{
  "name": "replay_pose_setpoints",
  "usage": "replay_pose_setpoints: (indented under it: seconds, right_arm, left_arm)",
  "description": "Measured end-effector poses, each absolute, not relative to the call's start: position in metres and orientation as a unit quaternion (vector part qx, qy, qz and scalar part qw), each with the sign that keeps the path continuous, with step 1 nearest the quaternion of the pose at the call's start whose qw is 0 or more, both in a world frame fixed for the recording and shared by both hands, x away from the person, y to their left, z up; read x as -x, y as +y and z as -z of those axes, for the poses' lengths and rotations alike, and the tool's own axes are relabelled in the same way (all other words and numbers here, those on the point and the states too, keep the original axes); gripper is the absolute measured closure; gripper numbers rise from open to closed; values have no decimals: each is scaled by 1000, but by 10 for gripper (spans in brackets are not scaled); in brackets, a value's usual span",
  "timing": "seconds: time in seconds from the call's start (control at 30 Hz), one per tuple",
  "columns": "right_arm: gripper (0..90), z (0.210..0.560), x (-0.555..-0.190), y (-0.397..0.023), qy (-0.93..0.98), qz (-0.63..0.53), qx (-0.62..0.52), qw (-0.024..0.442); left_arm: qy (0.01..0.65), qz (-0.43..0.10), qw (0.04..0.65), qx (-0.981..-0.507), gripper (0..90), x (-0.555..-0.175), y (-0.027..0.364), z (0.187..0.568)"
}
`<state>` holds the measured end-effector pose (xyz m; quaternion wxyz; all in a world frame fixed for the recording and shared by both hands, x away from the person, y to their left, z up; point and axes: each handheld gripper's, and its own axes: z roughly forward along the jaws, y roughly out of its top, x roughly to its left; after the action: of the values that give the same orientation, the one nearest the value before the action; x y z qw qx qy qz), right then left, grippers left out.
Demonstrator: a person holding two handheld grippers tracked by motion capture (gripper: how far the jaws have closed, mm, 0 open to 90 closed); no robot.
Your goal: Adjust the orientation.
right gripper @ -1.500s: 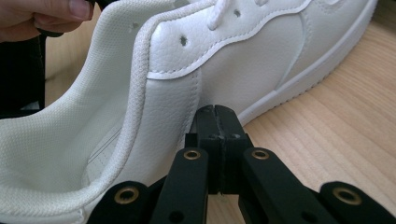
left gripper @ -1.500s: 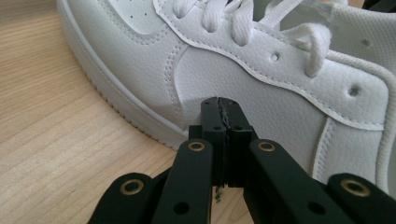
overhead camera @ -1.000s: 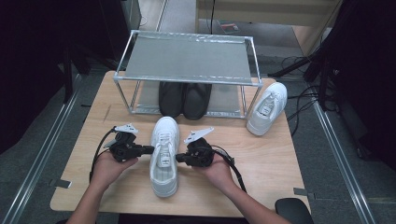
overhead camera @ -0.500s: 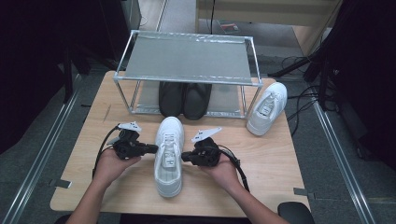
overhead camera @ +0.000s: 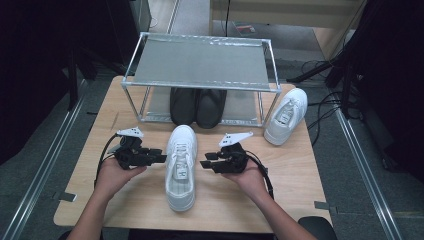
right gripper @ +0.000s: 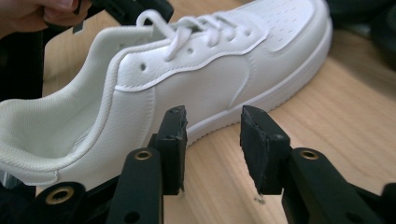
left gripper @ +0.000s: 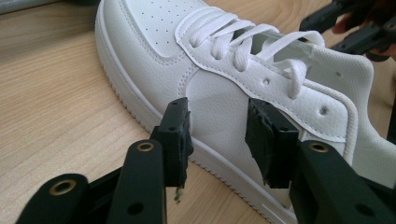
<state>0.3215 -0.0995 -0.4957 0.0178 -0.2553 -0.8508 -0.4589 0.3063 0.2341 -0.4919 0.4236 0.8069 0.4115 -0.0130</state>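
A white lace-up sneaker (overhead camera: 181, 165) lies flat on the wooden table (overhead camera: 300, 175), toe pointing away from me. My left gripper (overhead camera: 160, 158) is level at the shoe's left side, its tips just short of the upper. In the left gripper view the sneaker (left gripper: 224, 88) lies just beyond my left gripper (left gripper: 217, 116). My right gripper (overhead camera: 206, 164) sits a small gap off the shoe's right side; its own view has the sneaker (right gripper: 187, 79) beyond my right gripper (right gripper: 212, 123). Both pairs of jaws have just been opening and stand open with nothing pressed between the pads.
A second white sneaker (overhead camera: 286, 116) lies at the table's right, beside a metal-framed rack (overhead camera: 200, 62). A pair of black shoes (overhead camera: 196, 106) sits under the rack. Bare wood lies in front of the hands and at both table sides.
Both grippers went from shut to open. The right gripper drew back to the right, away from the shoe. The sneaker shifted slightly right early on.
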Motion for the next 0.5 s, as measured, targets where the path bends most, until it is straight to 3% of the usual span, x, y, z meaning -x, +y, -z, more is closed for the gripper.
replay_pose_setpoints:
  seconds: [0.5]
  right_arm:
    - [575, 483, -337, -129, -844, 460, 277, 8]
  left_arm:
    - [404, 5, 413, -816, 521, -306, 236, 494]
